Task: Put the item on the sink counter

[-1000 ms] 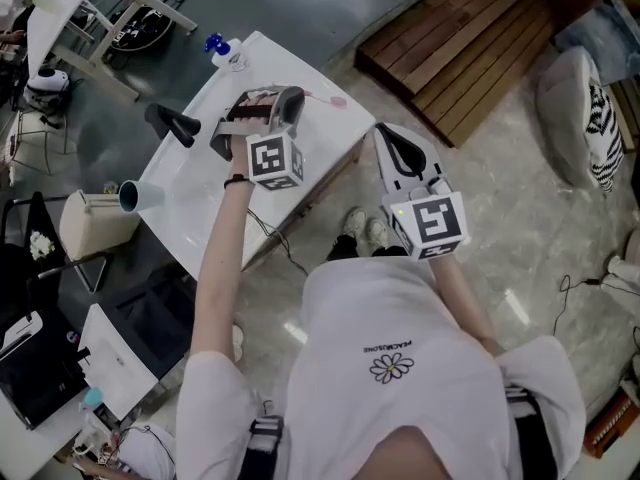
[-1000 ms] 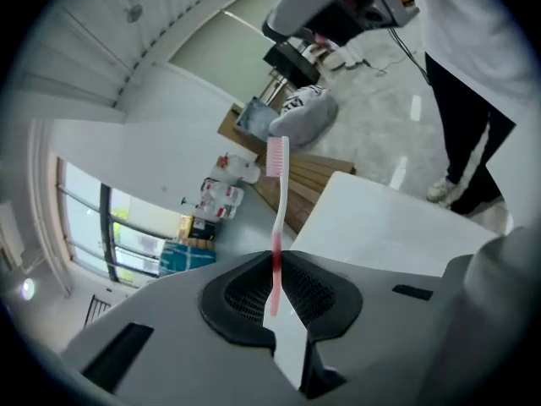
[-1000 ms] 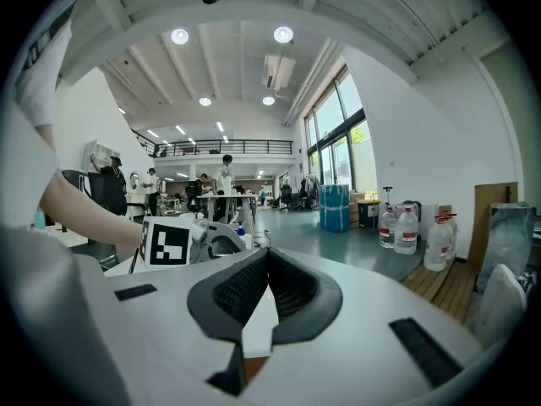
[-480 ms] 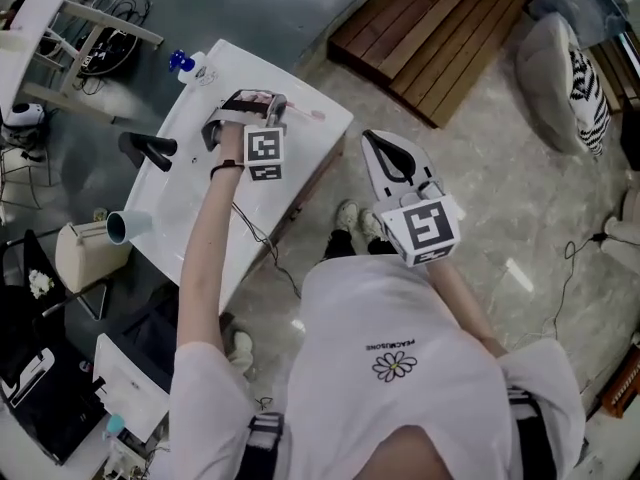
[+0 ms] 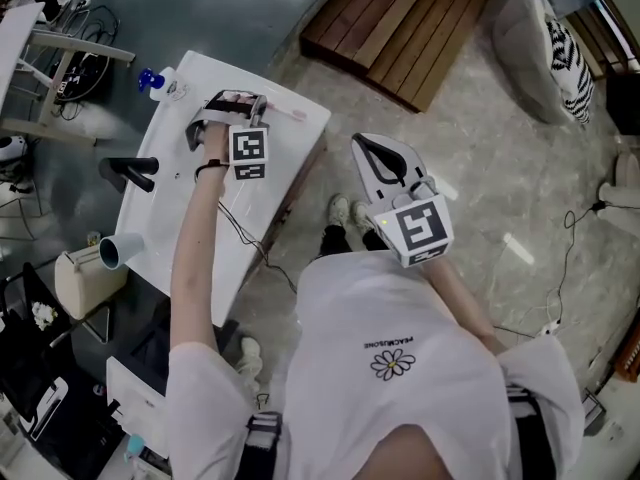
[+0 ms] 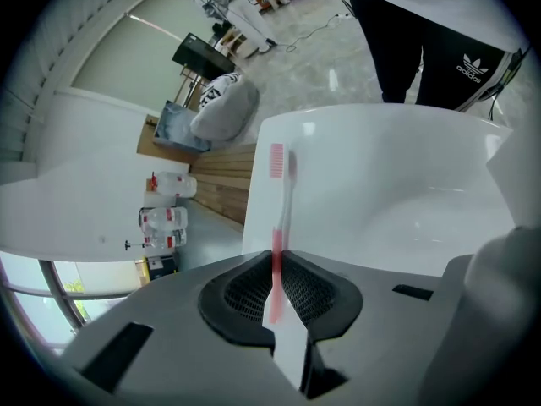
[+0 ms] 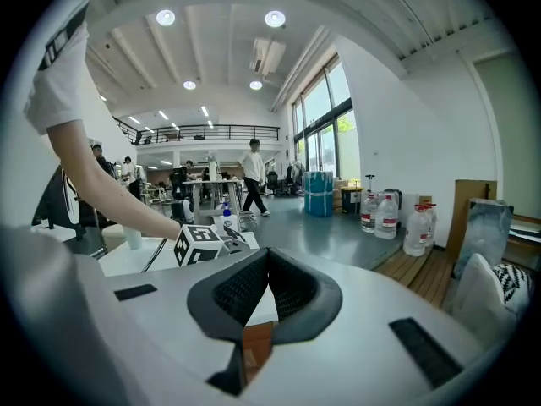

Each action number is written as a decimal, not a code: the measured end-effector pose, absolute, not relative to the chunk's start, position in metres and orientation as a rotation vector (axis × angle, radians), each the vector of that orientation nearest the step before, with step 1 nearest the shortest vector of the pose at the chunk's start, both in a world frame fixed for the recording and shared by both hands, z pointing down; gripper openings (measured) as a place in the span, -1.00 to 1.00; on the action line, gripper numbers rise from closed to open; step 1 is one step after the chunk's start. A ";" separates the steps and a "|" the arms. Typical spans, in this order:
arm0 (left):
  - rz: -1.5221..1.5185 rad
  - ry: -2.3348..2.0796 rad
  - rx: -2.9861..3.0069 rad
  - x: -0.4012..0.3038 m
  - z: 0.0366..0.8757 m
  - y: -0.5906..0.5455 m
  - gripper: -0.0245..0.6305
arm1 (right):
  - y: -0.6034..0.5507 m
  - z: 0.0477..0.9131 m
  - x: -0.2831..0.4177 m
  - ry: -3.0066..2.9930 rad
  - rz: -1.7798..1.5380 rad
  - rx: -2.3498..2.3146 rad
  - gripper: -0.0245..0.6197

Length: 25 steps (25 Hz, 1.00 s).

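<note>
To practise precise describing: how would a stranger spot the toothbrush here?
Start at the white sink counter, upper left in the head view. Near its far end, the left tool pinches a toothbrush. It is the only thin pink-and-white stick there, bristles beyond the tool's tips.

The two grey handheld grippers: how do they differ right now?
The left gripper clamps a pink-and-white plastic toothbrush in its fingers; the right gripper has nothing in its fingers. The left gripper reaches over the white sink counter; the right gripper hangs back near the person's body, above the floor. Both carry a cube with square markers.
</note>
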State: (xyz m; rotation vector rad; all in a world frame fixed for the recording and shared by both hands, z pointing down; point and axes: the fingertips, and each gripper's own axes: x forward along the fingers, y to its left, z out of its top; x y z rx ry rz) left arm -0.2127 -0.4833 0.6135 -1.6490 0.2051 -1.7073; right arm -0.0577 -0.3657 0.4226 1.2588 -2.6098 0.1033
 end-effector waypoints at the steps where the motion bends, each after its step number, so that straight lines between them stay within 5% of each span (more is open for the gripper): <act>1: -1.698 0.205 -1.653 -0.211 0.614 -0.484 -0.79 | -0.365 0.423 -0.057 -2.606 0.118 1.268 -0.89; 13: -1.662 0.286 -1.791 -0.205 0.613 -0.484 -0.78 | -0.366 0.417 -0.054 -2.598 0.110 1.283 -0.89; 20: -1.689 0.322 -1.872 -0.207 0.600 -0.479 -0.47 | -0.370 0.397 -0.067 -2.667 -0.023 1.198 -0.89; 25: -1.605 0.474 -1.985 -0.198 0.560 -0.475 -0.46 | -0.377 0.376 -0.073 -2.738 -0.078 1.185 -0.89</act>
